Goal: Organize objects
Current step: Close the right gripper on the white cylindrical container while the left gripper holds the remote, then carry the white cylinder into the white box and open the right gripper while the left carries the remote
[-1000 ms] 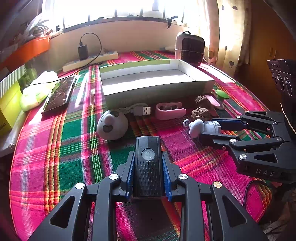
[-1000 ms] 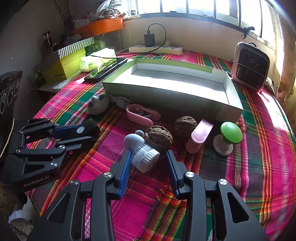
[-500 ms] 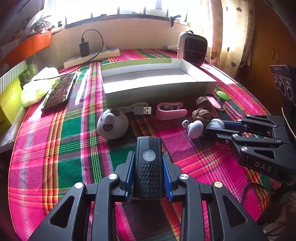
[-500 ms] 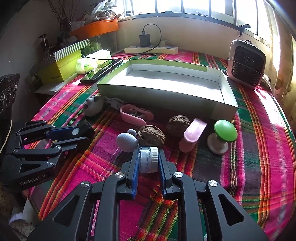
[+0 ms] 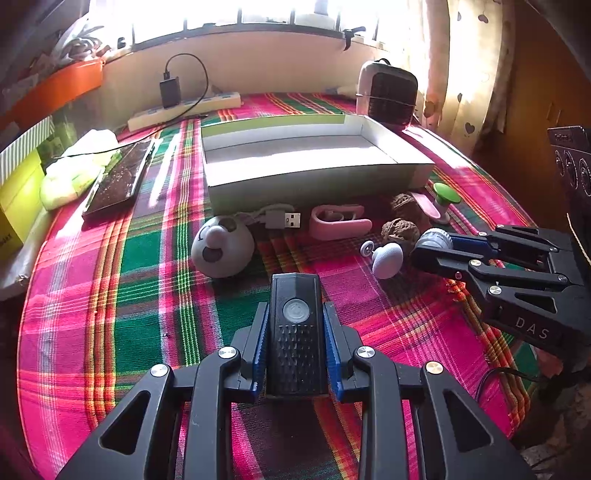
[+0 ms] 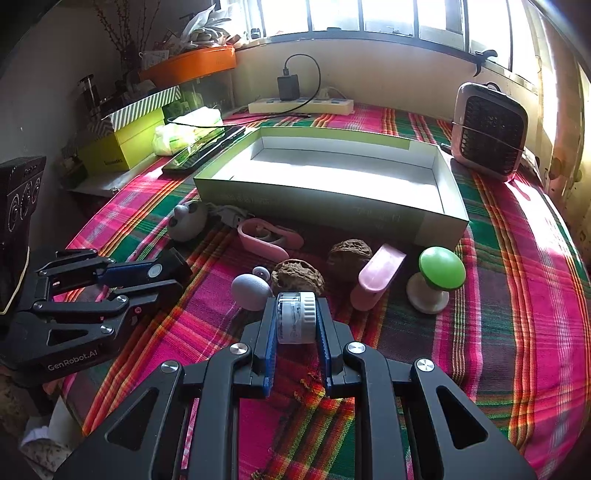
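Clamping the right claw (image 6: pixel 295 314) on the small white jar (image 6: pixel 297 326), pads pressing its sides, just behind the walnut (image 6: pixel 297 275) and beside the grey knob (image 6: pixel 251 291) to its front-left. Probably best lifting straight up first, avoiding nudging those neighbours, then carrying the jar forward over the near wall of the open box (image 6: pixel 314 206) ahead and lowering before letting go. Closing the left claw (image 5: pixel 295 310) meanwhile on the black torch (image 5: pixel 295 350) between its jaws, off to the left, well apart from that path.

Sunlit window (image 6: pixel 369 14) above plaid tablecloth (image 6: pixel 517 295)
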Tool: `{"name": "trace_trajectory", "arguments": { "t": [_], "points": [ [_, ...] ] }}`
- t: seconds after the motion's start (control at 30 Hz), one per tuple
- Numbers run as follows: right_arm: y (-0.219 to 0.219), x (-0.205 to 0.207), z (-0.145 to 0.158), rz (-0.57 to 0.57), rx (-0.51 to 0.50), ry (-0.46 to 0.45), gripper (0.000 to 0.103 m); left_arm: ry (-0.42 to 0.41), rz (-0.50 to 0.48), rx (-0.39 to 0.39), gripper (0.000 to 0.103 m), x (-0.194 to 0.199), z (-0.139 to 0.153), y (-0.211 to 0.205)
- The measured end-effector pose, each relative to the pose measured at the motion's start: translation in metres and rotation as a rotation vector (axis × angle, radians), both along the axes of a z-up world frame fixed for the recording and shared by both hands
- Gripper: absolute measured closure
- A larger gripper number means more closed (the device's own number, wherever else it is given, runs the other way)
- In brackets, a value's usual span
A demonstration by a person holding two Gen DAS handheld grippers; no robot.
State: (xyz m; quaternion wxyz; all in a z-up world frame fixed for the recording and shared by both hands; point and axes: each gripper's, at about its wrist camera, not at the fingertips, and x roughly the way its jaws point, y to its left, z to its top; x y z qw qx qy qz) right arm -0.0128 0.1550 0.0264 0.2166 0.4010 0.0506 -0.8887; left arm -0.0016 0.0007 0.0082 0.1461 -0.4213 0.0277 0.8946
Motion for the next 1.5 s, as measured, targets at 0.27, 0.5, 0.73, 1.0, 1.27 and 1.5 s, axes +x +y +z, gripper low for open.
{"name": "trace_trajectory", "arguments": {
  "t": [0.27, 0.5, 0.73, 1.0, 1.27, 1.5],
  "points": [
    [0.001, -0.007, 0.017, 0.005, -0.020, 0.028, 0.083, 0.014, 0.009, 0.031, 0.078, -0.007, 0.021, 0.002],
    [0.003, -0.026, 0.035, -0.005, -0.039, 0.047, 0.083, 0.035, 0.030, 0.051, 0.078, -0.033, 0.037, 0.002],
    [0.001, -0.062, 0.044, -0.006, -0.035, 0.045, 0.083, 0.037, 0.051, 0.065, 0.078, -0.068, 0.045, -0.001],
    [-0.007, -0.112, 0.042, -0.024, -0.035, 0.020, 0.083, 0.035, 0.068, 0.070, 0.078, -0.115, 0.046, 0.001],
    [-0.018, -0.156, 0.034, -0.028, -0.014, -0.024, 0.083, 0.009, 0.079, 0.042, 0.078, -0.154, 0.035, 0.004],
    [-0.027, -0.187, 0.027, -0.037, 0.019, -0.054, 0.083, -0.008, 0.080, 0.033, 0.078, -0.181, 0.028, 0.005]
  ]
}}
